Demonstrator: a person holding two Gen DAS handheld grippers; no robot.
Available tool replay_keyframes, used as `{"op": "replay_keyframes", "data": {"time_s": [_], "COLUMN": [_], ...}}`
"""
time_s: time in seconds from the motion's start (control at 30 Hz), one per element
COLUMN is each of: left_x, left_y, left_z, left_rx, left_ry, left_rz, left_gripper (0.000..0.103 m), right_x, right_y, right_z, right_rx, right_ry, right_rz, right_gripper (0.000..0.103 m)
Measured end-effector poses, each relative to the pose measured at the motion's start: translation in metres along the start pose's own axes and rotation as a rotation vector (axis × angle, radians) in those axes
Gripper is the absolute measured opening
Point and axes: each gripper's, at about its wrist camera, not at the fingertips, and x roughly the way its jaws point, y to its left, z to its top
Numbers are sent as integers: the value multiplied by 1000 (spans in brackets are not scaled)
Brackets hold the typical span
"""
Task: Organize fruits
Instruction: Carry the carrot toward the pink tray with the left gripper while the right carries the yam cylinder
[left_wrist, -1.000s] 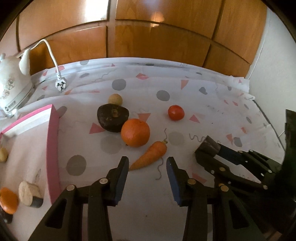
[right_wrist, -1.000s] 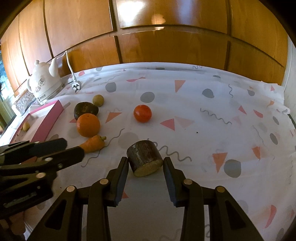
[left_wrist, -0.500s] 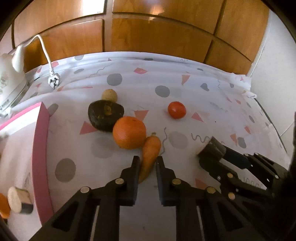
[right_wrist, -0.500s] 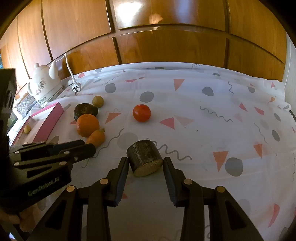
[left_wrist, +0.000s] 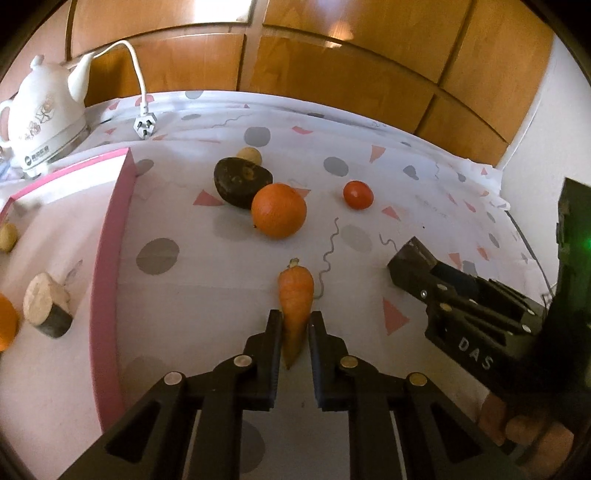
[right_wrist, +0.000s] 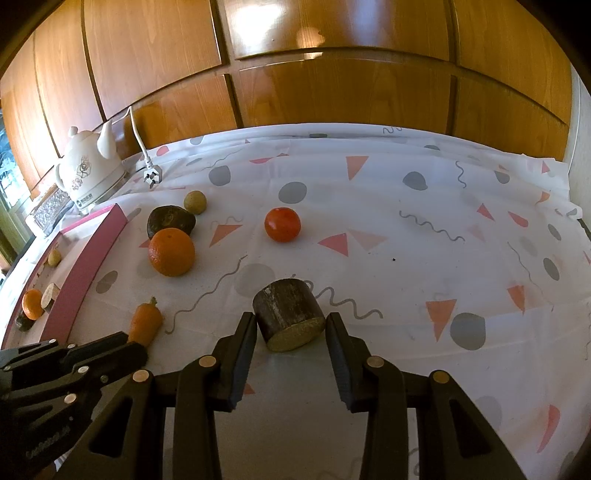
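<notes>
My left gripper (left_wrist: 294, 325) is shut on a carrot (left_wrist: 295, 306), held above the cloth; the carrot also shows in the right wrist view (right_wrist: 145, 323). My right gripper (right_wrist: 290, 325) is open around a dark cut cylinder piece (right_wrist: 290, 314) lying on the cloth, jaws apart from it. An orange (left_wrist: 279, 215), a dark avocado-like fruit (left_wrist: 240, 181), a small yellow-brown fruit (left_wrist: 249, 155) and a tomato (left_wrist: 357, 194) lie further back. A pink-rimmed tray (left_wrist: 110, 236) at the left holds a cut piece (left_wrist: 46, 310) and other fruits.
A white kettle (left_wrist: 44, 114) with a cord and plug (left_wrist: 146, 127) stands at the back left. Wooden panels (right_wrist: 332, 85) rise behind the table. The patterned cloth (right_wrist: 424, 240) spreads to the right.
My left gripper closed on the carrot, lifted it and pulled back toward the tray side. The right gripper has stayed open around the cylinder piece.
</notes>
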Motion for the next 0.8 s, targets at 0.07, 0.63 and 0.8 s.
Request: {"op": "replay_keyframes", "data": {"time_s": [0.07, 0.63, 0.8], "left_x": [2, -4, -18], "left_y": [1, 1, 2], "left_z": [2, 1, -3], "left_rx": [-11, -15, -8], "left_ry": [-1, -14, -29], "left_rz": [-4, 27, 32], "left_gripper": [15, 14, 14], "right_x": [0, 5, 5], "right_y": [0, 0, 0], "right_z": [0, -3, -3], "right_rx": [-1, 1, 1], "right_ry": [0, 17, 17], "right_rz": [0, -12, -10], "right_gripper": [39, 38, 38]}}
